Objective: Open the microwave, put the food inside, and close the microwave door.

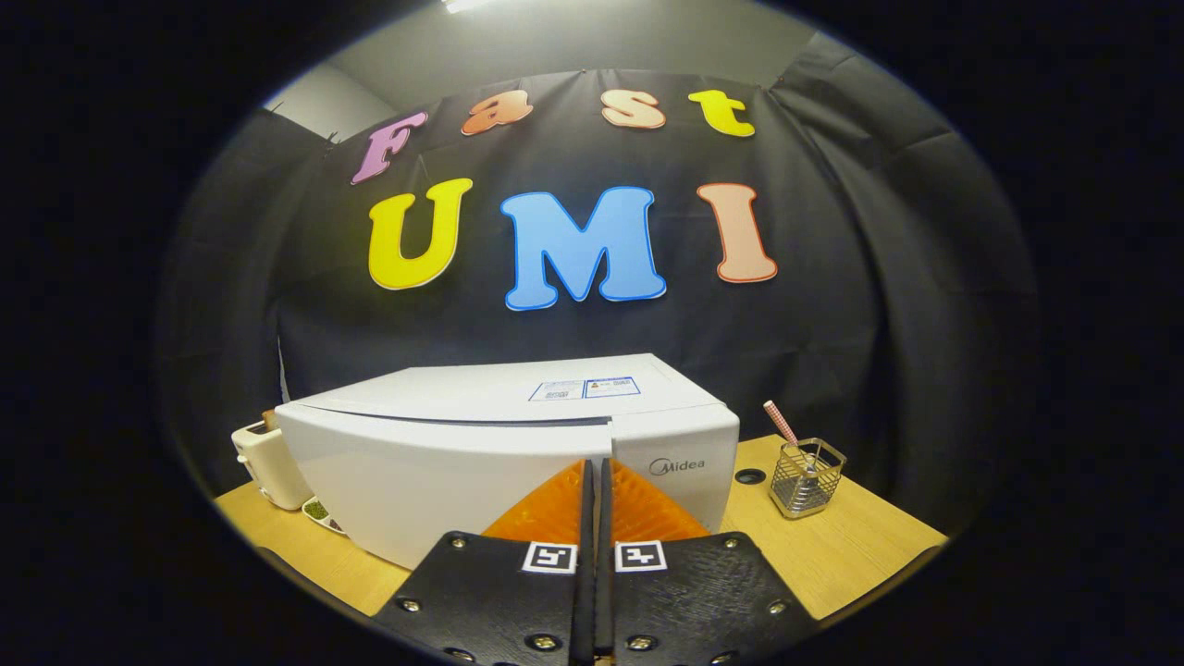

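A white microwave (481, 444) stands on the wooden table (860, 546), its door closed flush along the front. My gripper (595, 467) is shut with nothing between its fingers, the tips pressed together. The tips sit right in front of the microwave's face, near the seam between door and control panel. A small dish with green food (319, 511) peeks out on the table at the microwave's left corner, mostly hidden by it.
A white toaster (264, 458) stands left of the microwave. To the right, a wire mesh holder (807, 478) carries a pink checked straw (782, 423). A dark round hole (749, 476) lies in the tabletop between holder and microwave.
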The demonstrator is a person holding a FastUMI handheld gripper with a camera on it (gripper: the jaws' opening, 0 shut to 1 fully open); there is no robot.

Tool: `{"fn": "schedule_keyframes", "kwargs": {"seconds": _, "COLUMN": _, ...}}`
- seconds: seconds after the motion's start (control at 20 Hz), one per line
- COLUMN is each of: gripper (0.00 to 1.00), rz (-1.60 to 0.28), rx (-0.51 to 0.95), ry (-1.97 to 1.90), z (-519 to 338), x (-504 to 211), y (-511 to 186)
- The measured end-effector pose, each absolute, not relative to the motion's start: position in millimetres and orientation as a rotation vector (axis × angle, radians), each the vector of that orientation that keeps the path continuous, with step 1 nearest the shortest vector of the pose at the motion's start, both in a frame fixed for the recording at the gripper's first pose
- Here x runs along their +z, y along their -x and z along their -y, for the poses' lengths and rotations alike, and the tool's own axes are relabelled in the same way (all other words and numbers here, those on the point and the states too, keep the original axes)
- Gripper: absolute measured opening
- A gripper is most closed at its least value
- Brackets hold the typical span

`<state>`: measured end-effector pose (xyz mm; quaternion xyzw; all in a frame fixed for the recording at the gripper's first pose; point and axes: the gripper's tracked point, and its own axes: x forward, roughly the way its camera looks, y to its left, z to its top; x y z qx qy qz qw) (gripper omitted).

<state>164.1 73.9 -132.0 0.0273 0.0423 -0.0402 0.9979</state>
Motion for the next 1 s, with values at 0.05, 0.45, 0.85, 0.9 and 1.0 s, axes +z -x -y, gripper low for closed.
{"fn": "schedule_keyframes", "kwargs": {"seconds": 0.05, "gripper": 0.01, "rz": -0.081, "rx": -0.083, "ry": -0.048, "z": -75, "x": -133, "y": -165}}
{"fn": "schedule_keyframes", "kwargs": {"seconds": 0.45, "gripper": 0.01, "rz": -0.091, "rx": -0.087, "ry": -0.08, "z": -70, "x": -137, "y": -177}}
{"fn": "schedule_keyframes", "kwargs": {"seconds": 0.85, "gripper": 0.34, "rz": -0.077, "rx": -0.031, "ry": -0.115, "z": -54, "x": -109, "y": -135}}
{"fn": "schedule_keyframes", "kwargs": {"seconds": 0.9, "gripper": 0.41, "rz": -0.082, "rx": -0.028, "ry": -0.101, "z": -48, "x": -100, "y": -127}}
{"fn": "schedule_keyframes", "kwargs": {"seconds": 1.0, "gripper": 0.77, "rz": -0.093, "rx": 0.02, "ry": -0.095, "z": -54, "x": -80, "y": -106}}
